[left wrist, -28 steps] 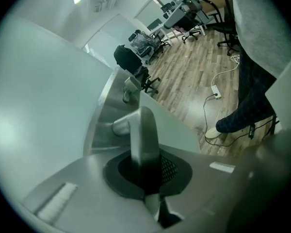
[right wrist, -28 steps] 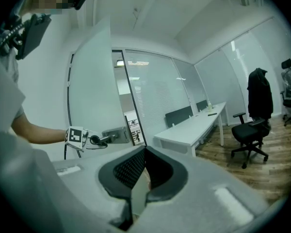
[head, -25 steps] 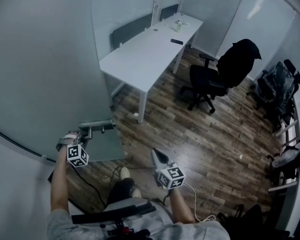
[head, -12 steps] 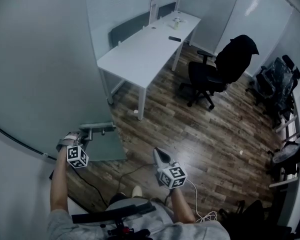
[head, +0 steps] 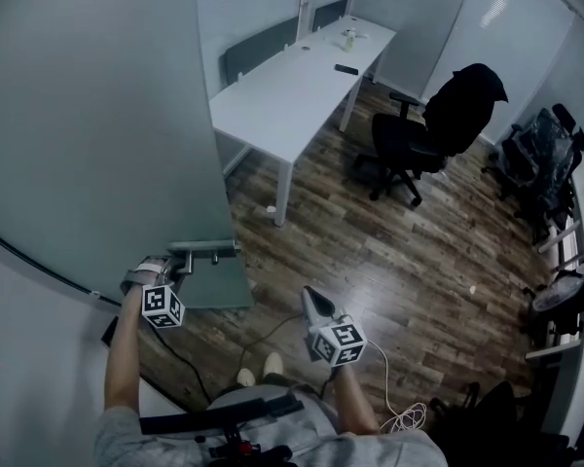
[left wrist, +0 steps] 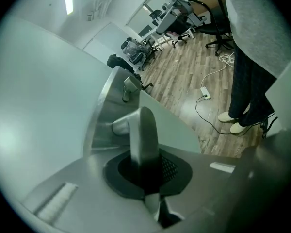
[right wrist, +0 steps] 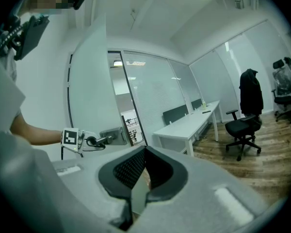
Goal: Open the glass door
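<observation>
The glass door (head: 97, 134) fills the left of the head view, with wood floor and a white table (head: 292, 90) lying open past its right edge, so it looks already swung partly open; swinging it wider and letting go seem to be what remains. The left gripper (head: 165, 266) has its jaws clamped on the lever handle (left wrist: 141, 135), which is plain only in the left gripper view. The right gripper (head: 310, 300), lower middle, has its jaws together on nothing. Its own view alone shows the doorway gap beside the handle plate (right wrist: 114, 136)
</observation>
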Available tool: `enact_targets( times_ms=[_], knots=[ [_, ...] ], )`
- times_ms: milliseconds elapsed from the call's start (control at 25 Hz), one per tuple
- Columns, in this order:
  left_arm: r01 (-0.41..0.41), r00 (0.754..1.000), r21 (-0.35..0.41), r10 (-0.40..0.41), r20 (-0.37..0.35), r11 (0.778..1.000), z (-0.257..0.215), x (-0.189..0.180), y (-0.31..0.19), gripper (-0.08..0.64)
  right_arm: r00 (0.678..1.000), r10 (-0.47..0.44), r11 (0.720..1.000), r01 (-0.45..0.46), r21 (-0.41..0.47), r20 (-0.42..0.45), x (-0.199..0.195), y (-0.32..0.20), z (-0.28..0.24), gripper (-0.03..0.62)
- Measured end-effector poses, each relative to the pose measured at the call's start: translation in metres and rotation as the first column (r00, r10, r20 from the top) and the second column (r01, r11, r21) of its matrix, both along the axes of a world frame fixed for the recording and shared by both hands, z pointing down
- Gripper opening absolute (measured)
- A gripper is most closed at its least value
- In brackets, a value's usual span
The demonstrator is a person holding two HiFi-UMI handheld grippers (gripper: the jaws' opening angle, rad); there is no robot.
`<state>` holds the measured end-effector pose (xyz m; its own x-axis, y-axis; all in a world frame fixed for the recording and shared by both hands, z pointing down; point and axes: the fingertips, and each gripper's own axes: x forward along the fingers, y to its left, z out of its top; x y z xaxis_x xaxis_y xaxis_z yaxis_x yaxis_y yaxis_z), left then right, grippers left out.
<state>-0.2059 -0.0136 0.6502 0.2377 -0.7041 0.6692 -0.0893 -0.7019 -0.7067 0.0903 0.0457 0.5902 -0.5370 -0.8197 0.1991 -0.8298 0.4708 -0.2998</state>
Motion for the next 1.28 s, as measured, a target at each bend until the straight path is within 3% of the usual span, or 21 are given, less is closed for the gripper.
enact_targets(
  times_ms=[560, 1000, 1280],
  knots=[
    [-0.055, 0.998, 0.013, 0.055, -0.004, 0.998, -0.002, 0.008, 0.037, 0.002, 0.996, 0.083, 0.997, -0.084, -0.003, -0.008, 0.0, 0.047, 0.001, 0.002],
    [-0.075, 0.997, 0.0, 0.075, -0.017, 0.997, -0.002, 0.008, 0.037, 0.002, 0.994, 0.112, 0.994, -0.112, 0.01, -0.011, -0.002, 0.052, -0.006, 0.002],
    [-0.063, 0.998, -0.027, 0.064, 0.015, 0.998, -0.003, 0.007, 0.041, 0.019, 0.994, 0.112, 0.994, -0.111, 0.014, -0.013, -0.005, 0.054, -0.009, 0.002]
  ],
)
